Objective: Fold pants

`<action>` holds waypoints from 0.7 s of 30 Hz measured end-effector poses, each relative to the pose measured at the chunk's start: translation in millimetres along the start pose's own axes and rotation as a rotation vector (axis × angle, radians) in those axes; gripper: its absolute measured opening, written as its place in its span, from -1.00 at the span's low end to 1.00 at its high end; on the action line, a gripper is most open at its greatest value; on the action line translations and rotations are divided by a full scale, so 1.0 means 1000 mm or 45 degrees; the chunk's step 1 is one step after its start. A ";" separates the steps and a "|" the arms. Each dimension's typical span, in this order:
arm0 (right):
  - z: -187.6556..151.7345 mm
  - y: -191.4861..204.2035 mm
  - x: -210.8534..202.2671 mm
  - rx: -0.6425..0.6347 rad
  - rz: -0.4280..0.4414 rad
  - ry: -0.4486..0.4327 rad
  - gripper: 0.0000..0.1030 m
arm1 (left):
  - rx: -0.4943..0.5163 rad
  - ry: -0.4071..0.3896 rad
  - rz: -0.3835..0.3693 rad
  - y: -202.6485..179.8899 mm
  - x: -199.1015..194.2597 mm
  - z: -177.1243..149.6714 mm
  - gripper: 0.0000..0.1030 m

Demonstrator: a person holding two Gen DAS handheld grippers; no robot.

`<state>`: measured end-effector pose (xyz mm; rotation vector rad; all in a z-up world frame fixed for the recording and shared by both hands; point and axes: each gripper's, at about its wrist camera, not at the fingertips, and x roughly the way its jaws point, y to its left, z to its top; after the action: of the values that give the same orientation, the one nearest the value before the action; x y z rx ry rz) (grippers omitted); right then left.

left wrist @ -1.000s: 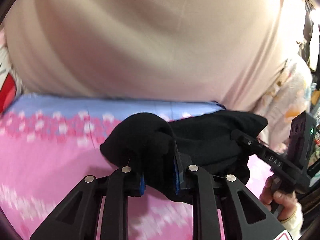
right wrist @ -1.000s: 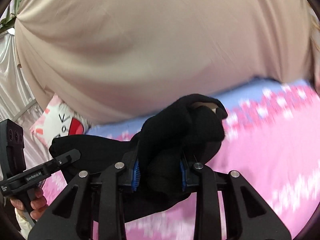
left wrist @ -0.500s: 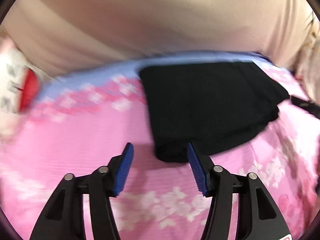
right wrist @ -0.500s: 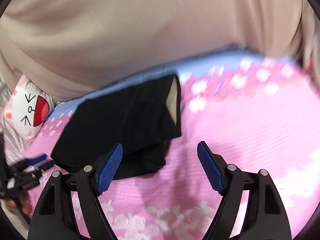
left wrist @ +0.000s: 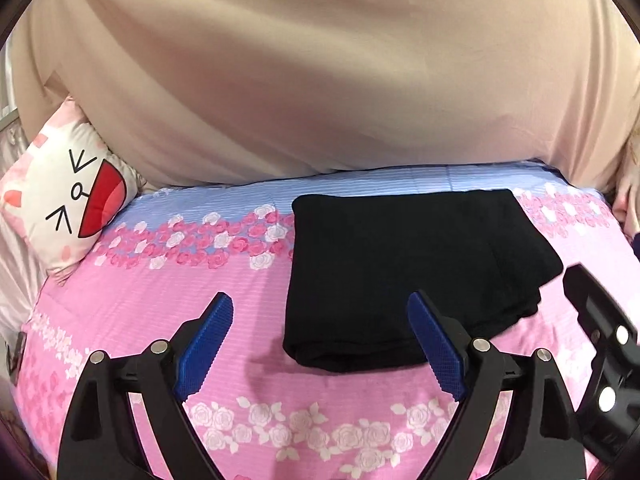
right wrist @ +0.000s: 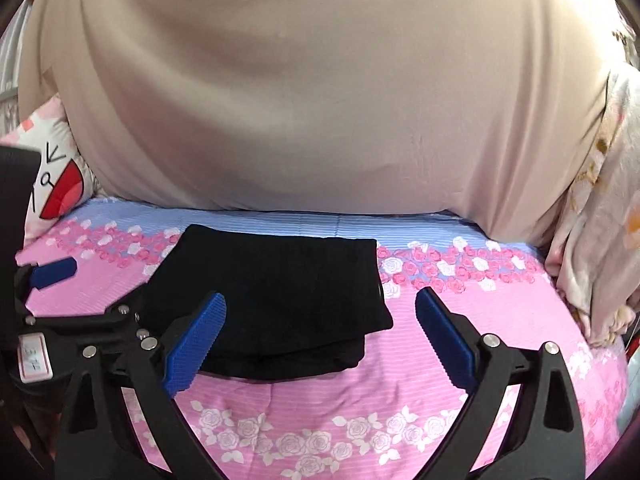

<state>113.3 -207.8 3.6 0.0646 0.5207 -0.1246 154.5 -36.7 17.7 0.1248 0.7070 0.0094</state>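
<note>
Lying folded into a flat black rectangle, the pants (left wrist: pixel 404 276) rest on the pink flowered bedsheet (left wrist: pixel 168 292), right of the cartoon-face pillow (left wrist: pixel 68 196) at the far left. Nearer, the left gripper (left wrist: pixel 320 344) hangs with fingers spread apart, holding nothing. The right gripper (right wrist: pixel 320 340) gapes equally wide over the pants' near right corner, beige cloth (right wrist: pixel 320 92) hanging beyond.

Left wrist view: looked forward from just above the near edge of the bed (left wrist: pixel 120 304), between its own spread fingers, toward the far edge and the beige curtain (left wrist: pixel 320 80). Right wrist view: set alongside, equally close, faced the same way. Shared: folded black pants (left wrist: pixel 400 272) (right wrist: pixel 276 292), cat-face pillow (left wrist: pixel 68 196) (right wrist: pixel 56 184) at the far left corner, and the curtain (right wrist: pixel 320 88).
</note>
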 end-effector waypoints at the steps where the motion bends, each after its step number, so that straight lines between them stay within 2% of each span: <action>1: -0.002 -0.001 -0.002 0.001 -0.007 -0.001 0.82 | 0.010 -0.006 0.004 -0.001 -0.003 -0.001 0.68; 7: -0.005 0.000 -0.005 0.012 -0.018 0.008 0.82 | 0.044 -0.033 0.058 -0.007 -0.010 -0.002 0.69; 14: -0.005 0.001 -0.008 0.002 -0.033 0.001 0.82 | 0.027 -0.054 0.039 -0.005 -0.013 -0.003 0.69; 18: -0.005 0.000 -0.009 0.010 -0.039 0.006 0.82 | -0.029 -0.032 -0.031 0.002 -0.011 -0.003 0.69; 21: -0.006 -0.002 -0.009 0.019 -0.040 0.011 0.82 | -0.025 -0.046 -0.004 0.003 -0.012 -0.004 0.69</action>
<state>102.1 -208.8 3.0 0.0717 0.5293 -0.1594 142.7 -33.9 22.9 0.1045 0.6705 0.0112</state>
